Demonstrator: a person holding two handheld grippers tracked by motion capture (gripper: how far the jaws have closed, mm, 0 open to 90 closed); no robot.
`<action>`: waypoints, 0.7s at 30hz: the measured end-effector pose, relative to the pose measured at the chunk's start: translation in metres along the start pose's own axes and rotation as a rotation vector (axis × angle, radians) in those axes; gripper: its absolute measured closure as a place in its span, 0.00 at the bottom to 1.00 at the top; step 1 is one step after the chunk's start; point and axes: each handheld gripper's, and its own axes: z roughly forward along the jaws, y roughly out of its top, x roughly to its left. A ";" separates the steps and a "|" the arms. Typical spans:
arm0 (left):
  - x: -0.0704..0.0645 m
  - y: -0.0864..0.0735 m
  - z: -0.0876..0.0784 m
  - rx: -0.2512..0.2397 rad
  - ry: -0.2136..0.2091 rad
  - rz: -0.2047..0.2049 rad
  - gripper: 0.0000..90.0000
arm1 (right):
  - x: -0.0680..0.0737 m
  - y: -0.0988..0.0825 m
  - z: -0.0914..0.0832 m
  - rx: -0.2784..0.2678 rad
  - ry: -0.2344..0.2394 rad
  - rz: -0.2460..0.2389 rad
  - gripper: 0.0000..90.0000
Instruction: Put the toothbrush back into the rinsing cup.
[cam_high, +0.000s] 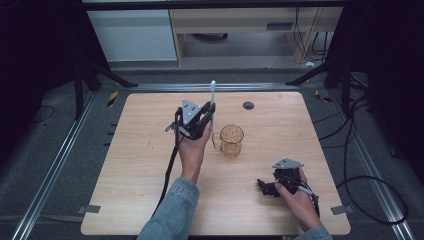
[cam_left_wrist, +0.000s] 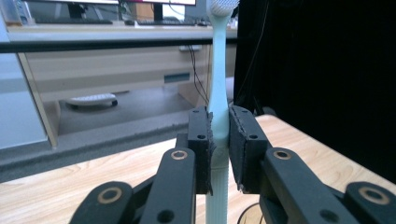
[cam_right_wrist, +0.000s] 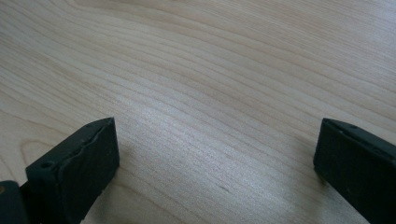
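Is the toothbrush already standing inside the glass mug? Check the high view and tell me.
No, the toothbrush is clamped upright in the left gripper, beside the mug.

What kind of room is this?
Probably a lab or office set up for recording: a wooden table ringed by metal rails and black curtains, with cables on the floor and desks with keyboards behind.

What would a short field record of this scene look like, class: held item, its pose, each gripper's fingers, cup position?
held item: pale toothbrush, clamped by left gripper
pose: upright, bristle head on top
left fingers: shut on the handle
right gripper: low over the table, fingers open, nothing between them
cup: amber glass mug, mid-table, just right of the left gripper in the high view
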 end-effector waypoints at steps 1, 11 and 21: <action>0.000 -0.001 -0.001 -0.009 0.005 0.001 0.87 | 0.000 0.000 0.000 0.000 0.000 0.000 0.01; -0.003 -0.013 -0.006 -0.097 0.008 -0.021 0.87 | 0.002 0.001 -0.001 0.008 0.012 0.024 0.01; -0.011 -0.013 -0.007 -0.160 0.003 -0.018 0.87 | 0.002 0.001 -0.001 0.009 0.018 0.021 0.01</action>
